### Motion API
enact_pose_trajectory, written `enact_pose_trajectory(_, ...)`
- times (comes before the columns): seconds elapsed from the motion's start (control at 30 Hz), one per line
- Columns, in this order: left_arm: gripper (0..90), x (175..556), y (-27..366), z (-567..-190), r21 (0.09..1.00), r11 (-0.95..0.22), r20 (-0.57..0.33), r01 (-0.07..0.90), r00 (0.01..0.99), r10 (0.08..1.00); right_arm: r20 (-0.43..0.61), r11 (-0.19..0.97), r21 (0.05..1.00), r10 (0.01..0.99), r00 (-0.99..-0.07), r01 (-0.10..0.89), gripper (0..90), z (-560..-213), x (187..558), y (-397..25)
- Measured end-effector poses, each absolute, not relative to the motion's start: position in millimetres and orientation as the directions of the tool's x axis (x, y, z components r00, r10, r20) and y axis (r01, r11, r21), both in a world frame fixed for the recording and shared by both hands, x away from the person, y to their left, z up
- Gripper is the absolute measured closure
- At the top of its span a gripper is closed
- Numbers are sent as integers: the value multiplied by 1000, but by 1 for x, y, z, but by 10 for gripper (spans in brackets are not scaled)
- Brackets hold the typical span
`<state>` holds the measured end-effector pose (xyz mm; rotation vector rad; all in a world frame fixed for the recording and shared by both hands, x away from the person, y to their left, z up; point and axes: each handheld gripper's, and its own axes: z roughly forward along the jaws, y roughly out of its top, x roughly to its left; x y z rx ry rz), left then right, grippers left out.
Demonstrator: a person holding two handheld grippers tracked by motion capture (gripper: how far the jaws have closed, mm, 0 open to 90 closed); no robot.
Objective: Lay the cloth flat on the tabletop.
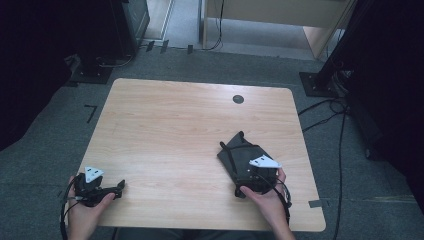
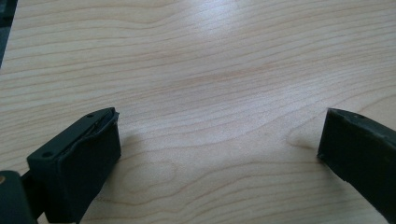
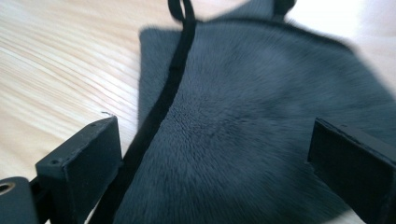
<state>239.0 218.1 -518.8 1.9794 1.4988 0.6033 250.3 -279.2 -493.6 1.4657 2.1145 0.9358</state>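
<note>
Pouch (image 3: 261, 121) lies flat — right gripper (image 3: 215, 154) agape above it.

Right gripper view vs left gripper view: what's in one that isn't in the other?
Right gripper view: a dark grey fleecy pouch with a black cord running down it, lying between the open jaws of the right hand-held gripper.

Left gripper view: the left hand-held gripper, jaws wide open over bare wood, nothing between them.

Both: the light wooden table and a pair of open black jaws.
</note>
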Motion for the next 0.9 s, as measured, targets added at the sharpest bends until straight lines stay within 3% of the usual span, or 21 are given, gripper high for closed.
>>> enact_pose_trajectory(0.07,0,239,218,-519,681,-206,12,702,271,962,16,249,684,934,-356,685,59,-502,256,-274)
enact_pose_trajectory(0.13,0,238,218,-519,681,-210,12,701,276,961,-80,293,685,940,-331,667,194,-511,256,-268)
enact_pose_trajectory(0.17,0,238,218,-519,681,-210,12,701,276,961,-80,293,685,940,-331,667,194,-511,256,-268)
enact_pose_trajectory(0.2,0,237,218,-518,681,-212,12,701,278,960,-85,295,689,940,-331,662,255,-511,256,-267)
enact_pose_trajectory(0.27,0,237,215,-517,679,-223,34,699,273,961,-109,309,707,936,-334,636,570,-506,254,-270)
enact_pose_trajectory(0.3,0,236,211,-515,684,-243,67,688,272,960,-68,284,720,937,-344,633,675,-502,255,-273)
enact_pose_trajectory(0.37,12,236,207,-513,691,-246,69,680,276,959,-41,264,731,938,-345,629,697,-499,256,-274)
enact_pose_trajectory(0.4,25,236,204,-510,697,-239,55,676,282,958,-55,279,772,924,-378,571,716,-494,255,-267)
enact_pose_trajectory(0.47,25,238,198,-504,711,-231,28,665,301,953,-59,286,786,917,-395,547,717,-491,254,-263)
enact_pose_trajectory(0.73,26,244,164,-476,750,-248,-12,613,388,922,-85,315,881,839,-538,352,709,-450,252,-197)
enact_pose_trajectory(0.8,26,245,157,-470,760,-251,-19,600,406,914,-108,348,892,782,-614,287,618,-443,249,-181)
enact_pose_trajectory(0.83,26,245,155,-468,764,-252,-23,594,416,909,-84,391,865,731,-677,315,435,-442,250,-171)
enact_pose_trajectory(0.9,26,245,151,-464,770,-251,-33,587,428,903,-75,393,862,723,-687,320,431,-443,249,-169)
